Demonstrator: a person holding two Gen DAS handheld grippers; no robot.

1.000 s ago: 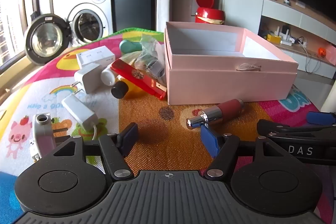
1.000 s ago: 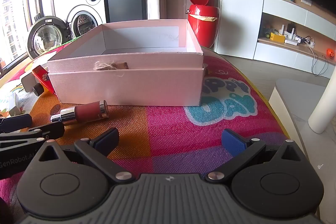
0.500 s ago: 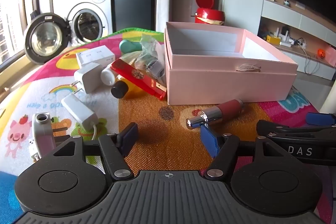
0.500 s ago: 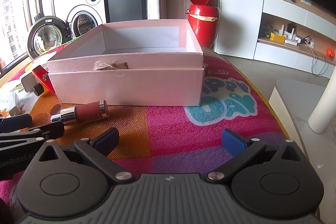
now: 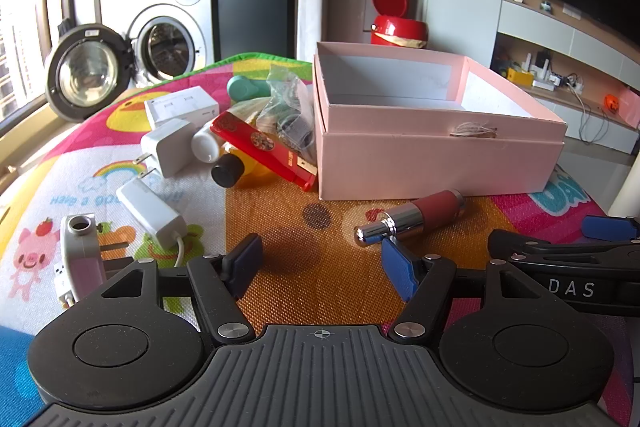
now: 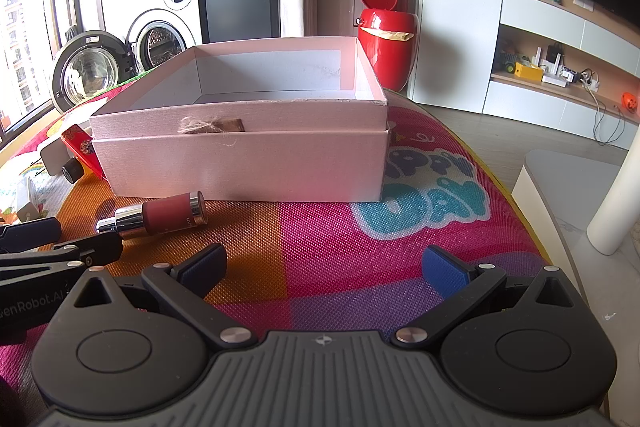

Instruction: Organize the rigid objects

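Both the left gripper (image 5: 322, 263) and the right gripper (image 6: 324, 265) are held wide apart with nothing between their fingers, low over the colourful mat (image 6: 320, 227), while the dark red lipstick (image 5: 416, 217) is seen lying on its side just before the empty pink box (image 5: 436, 131)

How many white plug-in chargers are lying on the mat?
2: one charger beside the small white bottle, another charger nearer the camera with its cable attached. Others may be hidden in the pile.
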